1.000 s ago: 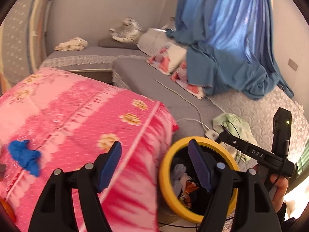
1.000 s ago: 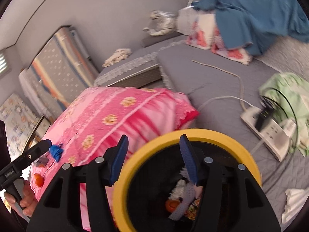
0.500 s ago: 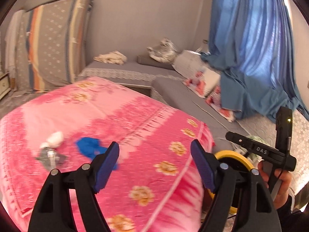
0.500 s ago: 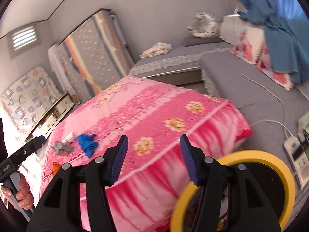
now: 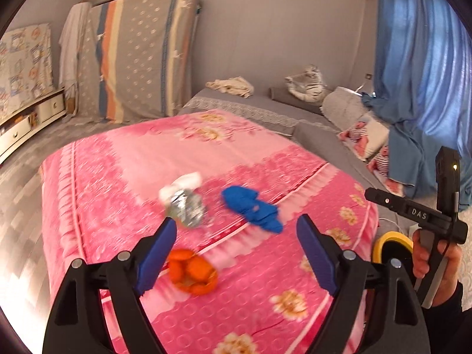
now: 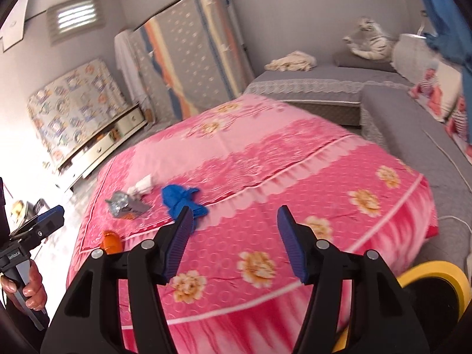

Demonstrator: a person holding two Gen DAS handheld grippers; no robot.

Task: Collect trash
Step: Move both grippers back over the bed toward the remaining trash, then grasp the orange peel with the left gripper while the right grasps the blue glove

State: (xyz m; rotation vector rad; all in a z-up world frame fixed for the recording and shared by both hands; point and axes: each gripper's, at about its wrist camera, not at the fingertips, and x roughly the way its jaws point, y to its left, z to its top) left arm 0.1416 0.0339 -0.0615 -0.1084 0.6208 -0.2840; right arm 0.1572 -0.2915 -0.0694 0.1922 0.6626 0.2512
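On the pink flowered bedspread lie several bits of trash: orange peel, a crumpled silver foil wrapper, a white tissue and a crumpled blue piece. My left gripper is open and empty, just above the orange peel and the foil. My right gripper is open and empty over the bed's near edge; the blue piece, foil, tissue and peel lie to its left. The yellow-rimmed black bin stands at the lower right, also in the left wrist view.
A grey L-shaped sofa with cushions runs behind and right of the bed. Blue curtains hang at the right. A mattress leans on the back wall, and low drawers stand at the left. A white cable lies beside the bin.
Both grippers have swung left and up from over the bin to over the bed. The trash on the bedspread now lies close ahead of the left gripper. Both stay open.
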